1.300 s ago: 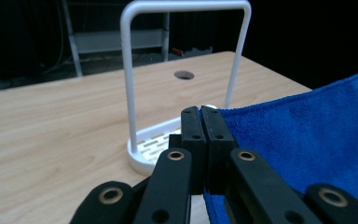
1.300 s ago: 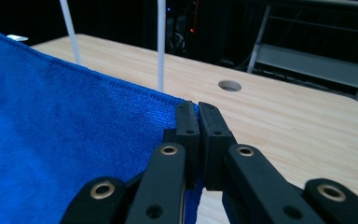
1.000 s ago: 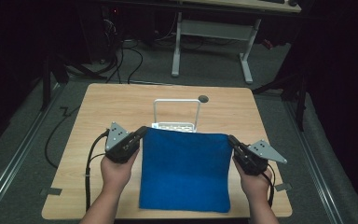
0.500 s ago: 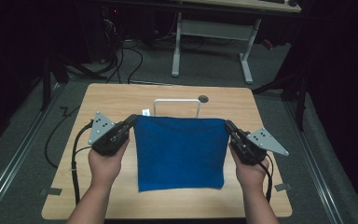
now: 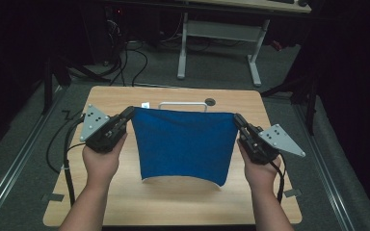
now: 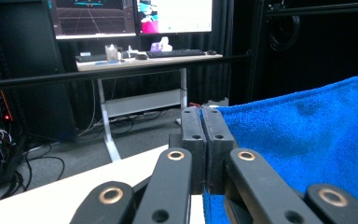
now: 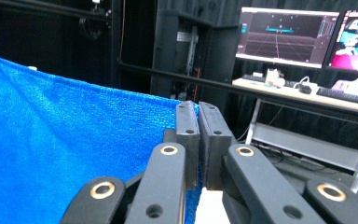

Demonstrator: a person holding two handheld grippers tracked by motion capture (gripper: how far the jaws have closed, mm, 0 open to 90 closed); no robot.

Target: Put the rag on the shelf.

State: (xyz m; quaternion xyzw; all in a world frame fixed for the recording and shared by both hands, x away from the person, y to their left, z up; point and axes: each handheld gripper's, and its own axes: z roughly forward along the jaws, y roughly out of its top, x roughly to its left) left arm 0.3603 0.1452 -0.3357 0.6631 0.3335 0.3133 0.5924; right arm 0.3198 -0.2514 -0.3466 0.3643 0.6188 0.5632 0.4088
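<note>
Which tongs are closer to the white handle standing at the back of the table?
Left. The left tongs grip the blue towel corner just left of the white handle; the right tongs hold the opposite corner, farther off to its right.

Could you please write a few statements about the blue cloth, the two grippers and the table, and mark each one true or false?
1. The blue cloth hangs between the left gripper and the right gripper. True.
2. The cloth lies flat and folded on the table. False: it is held up by its top corners and its lower edge hangs free.
3. Both grippers are shut on a corner of the cloth. True.
4. The white frame stands in front of the cloth, nearer the person. False: it stands behind it, toward the table's far edge.
5. The cloth is red. False: it is blue.
</note>
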